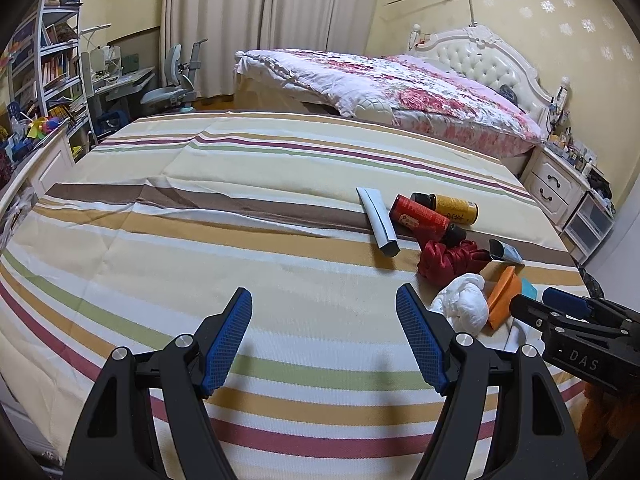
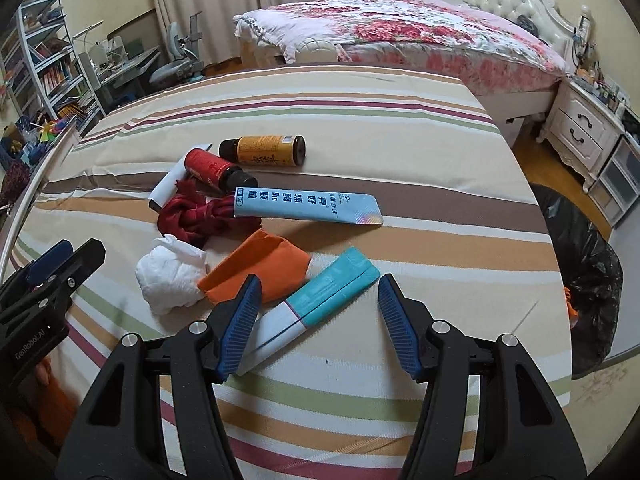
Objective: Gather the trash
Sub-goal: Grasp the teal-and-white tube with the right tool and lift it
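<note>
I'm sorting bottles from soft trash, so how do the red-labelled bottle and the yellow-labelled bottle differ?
The red-labelled bottle lies at an angle, its dark neck pointing toward the right gripper; the yellow-labelled bottle lies nearly crosswise, farther back. The red one rests against the red cloth and a white pack; the yellow one lies clear of the cloth. Both are small dark bottles on their sides on the striped cloth.

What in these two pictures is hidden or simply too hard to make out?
- Black trash bag: right view only; its opening is cut off by the picture's dark edge, so the contents are hidden.
- Grey flat box: right view, mostly behind the red bottle and red cloth.
- Teal-and-white box: its near end sits behind a finger of the right tongs.
- Nightstand clutter: too small to identify.
</note>
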